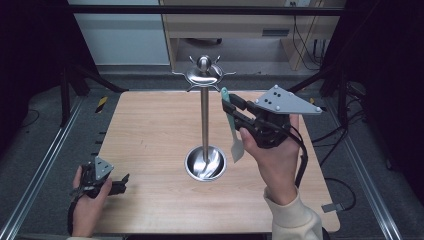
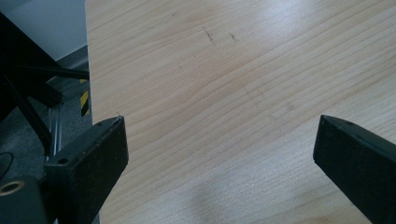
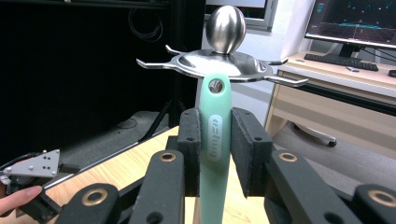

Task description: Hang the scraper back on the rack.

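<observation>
- mint spatula (image 3: 215, 140) carries pale raised lettering along its handle, seen in the right gripper view; the letters run lengthwise and i cannot read them for certain.
- no other writing readable on the steel utensil stand (image 1: 204, 115) or the wooden table (image 1: 150, 130).
- right gripper view: the handle's hanging hole sits just below the stand's hook disc, under the round knob; the hole is not on a hook, and whether the handle tip touches the disc rim i cannot tell.
- high view adds what the gripper camera lacks: the spatula's white blade hangs down beside the stand's pole, above the right side of the stand's dish base, apart from the pole.
- right gripper (image 1: 239, 111): clenched on the spatula handle, one pad on each side, handle roughly upright; held just right of the stand's top.
- left gripper (image 1: 120, 184): in the high view well left of the stand's base, near the table's front edge, resting low in the person's left hand (image 1: 87, 202).
- left gripper view: jaws spread wide, bare wood grain between them, nothing gripped; released.
- right gripper view also catches the left gripper's grey plate far off, low left of the stand.
</observation>
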